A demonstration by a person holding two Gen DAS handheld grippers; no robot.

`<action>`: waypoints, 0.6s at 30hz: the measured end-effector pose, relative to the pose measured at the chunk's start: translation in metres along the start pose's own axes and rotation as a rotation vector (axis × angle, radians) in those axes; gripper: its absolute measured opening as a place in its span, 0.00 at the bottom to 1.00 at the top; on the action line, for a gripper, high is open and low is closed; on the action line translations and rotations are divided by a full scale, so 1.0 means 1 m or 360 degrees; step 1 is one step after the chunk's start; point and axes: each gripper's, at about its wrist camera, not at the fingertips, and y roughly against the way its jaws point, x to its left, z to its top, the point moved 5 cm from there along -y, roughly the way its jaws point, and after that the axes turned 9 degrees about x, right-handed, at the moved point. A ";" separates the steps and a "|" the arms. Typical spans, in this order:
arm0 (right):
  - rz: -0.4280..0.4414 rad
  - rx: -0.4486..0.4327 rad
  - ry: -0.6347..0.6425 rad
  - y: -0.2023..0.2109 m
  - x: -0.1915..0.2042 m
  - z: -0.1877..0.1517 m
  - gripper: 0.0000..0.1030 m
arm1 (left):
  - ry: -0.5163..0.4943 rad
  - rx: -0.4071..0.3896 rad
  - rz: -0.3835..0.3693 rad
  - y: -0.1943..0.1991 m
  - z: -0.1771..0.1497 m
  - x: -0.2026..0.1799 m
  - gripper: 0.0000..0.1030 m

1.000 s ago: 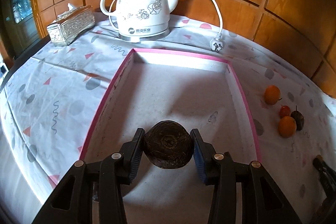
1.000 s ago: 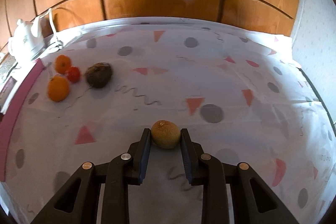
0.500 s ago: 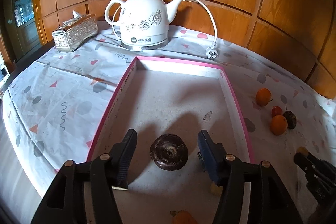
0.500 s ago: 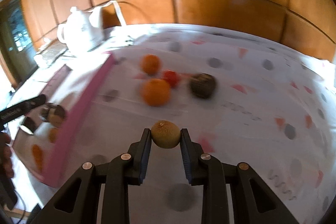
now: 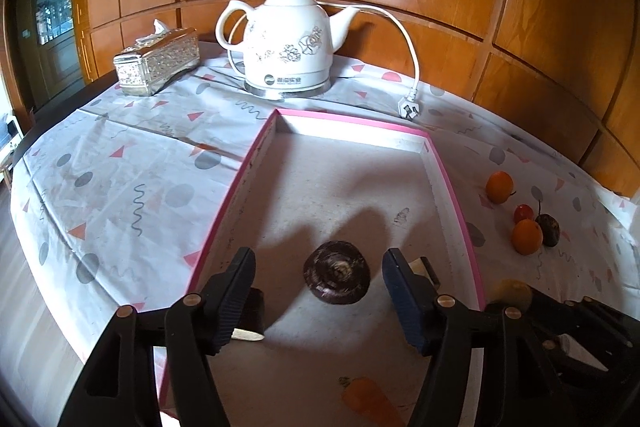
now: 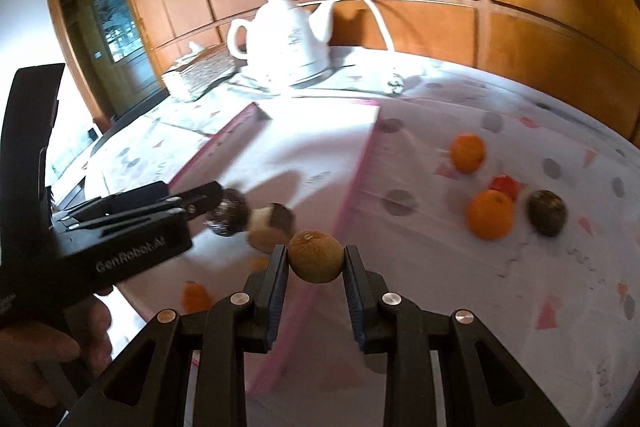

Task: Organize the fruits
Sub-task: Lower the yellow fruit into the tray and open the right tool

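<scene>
right gripper [image 6: 316, 259] clamps brown fruit [image 6: 316, 256] | pink-rimmed tray [image 6: 320, 147] beyond

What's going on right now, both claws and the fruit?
Left gripper opening, dark fruit lying free in pink-rimmed tray. Right gripper shut on brown fruit, beside left gripper over tray edge.

Table under a patterned cloth [image 5: 132, 163] carries pink-rimmed tray [image 5: 256, 155], kettle [image 5: 288, 43], tissue box [image 5: 158, 61], loose fruits [image 5: 527, 235]

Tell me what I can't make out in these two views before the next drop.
- Right wrist view: fruits in the pink tray are motion-blurred; left gripper overlaps one.
- Left wrist view: left gripper fingers hide pieces behind them.
- Left wrist view: orange piece is partly hidden at the bottom.
</scene>
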 end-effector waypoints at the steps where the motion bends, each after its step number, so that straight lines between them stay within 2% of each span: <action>1: 0.0003 0.0004 0.0019 -0.002 0.005 0.001 0.27 | 0.0003 -0.0007 0.0006 0.001 0.000 0.002 0.65; 9: 0.0082 0.0080 0.0079 -0.019 0.026 0.004 0.28 | 0.0056 -0.0012 0.0030 0.003 -0.001 0.014 0.68; 18: 0.0025 0.0074 0.0062 -0.019 0.027 0.002 0.29 | 0.0087 -0.0016 0.0010 0.005 -0.002 0.016 0.68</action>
